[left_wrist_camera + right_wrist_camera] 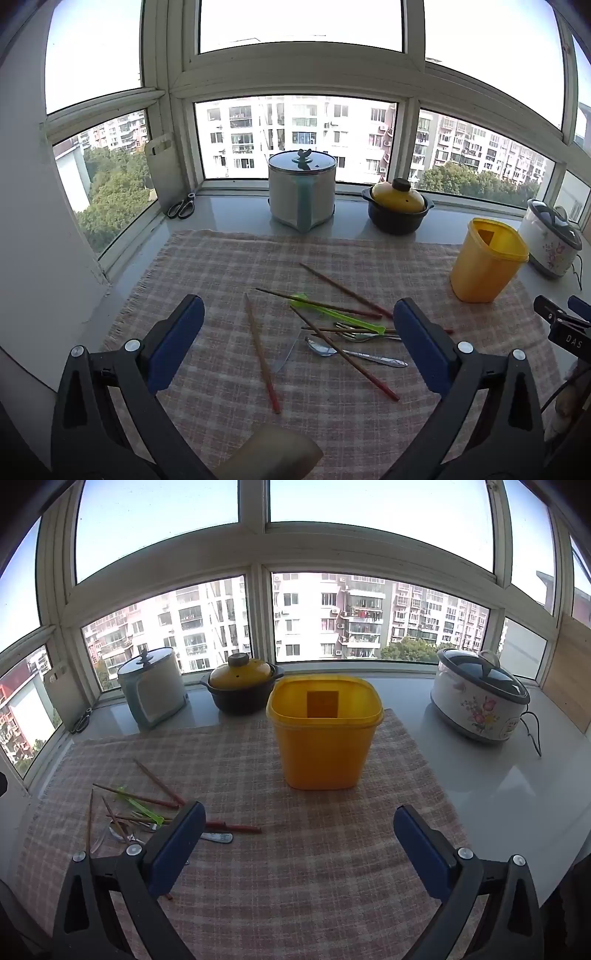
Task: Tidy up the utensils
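Note:
A loose pile of utensils lies on the checked cloth [221, 266]: several red-tipped chopsticks [261, 350], a green plastic utensil [334, 314], a metal fork [364, 336] and a metal spoon [325, 349]. My left gripper [299, 339] hangs open above and just short of the pile, nothing between its blue pads. A yellow container [323, 734] stands open-topped at the cloth's middle in the right wrist view, with the pile [140, 812] at the left. My right gripper [299, 845] is open and empty, short of the container. The right gripper's tip [561, 325] shows at the left view's right edge.
Along the window sill stand a grey lidded pot [302, 190], a black pot with a yellow lid [397, 206] and a flowered rice cooker [480, 698]. Scissors [181, 207] and a white cutting board [164, 170] lean at the left corner. A wooden board [569, 679] stands far right.

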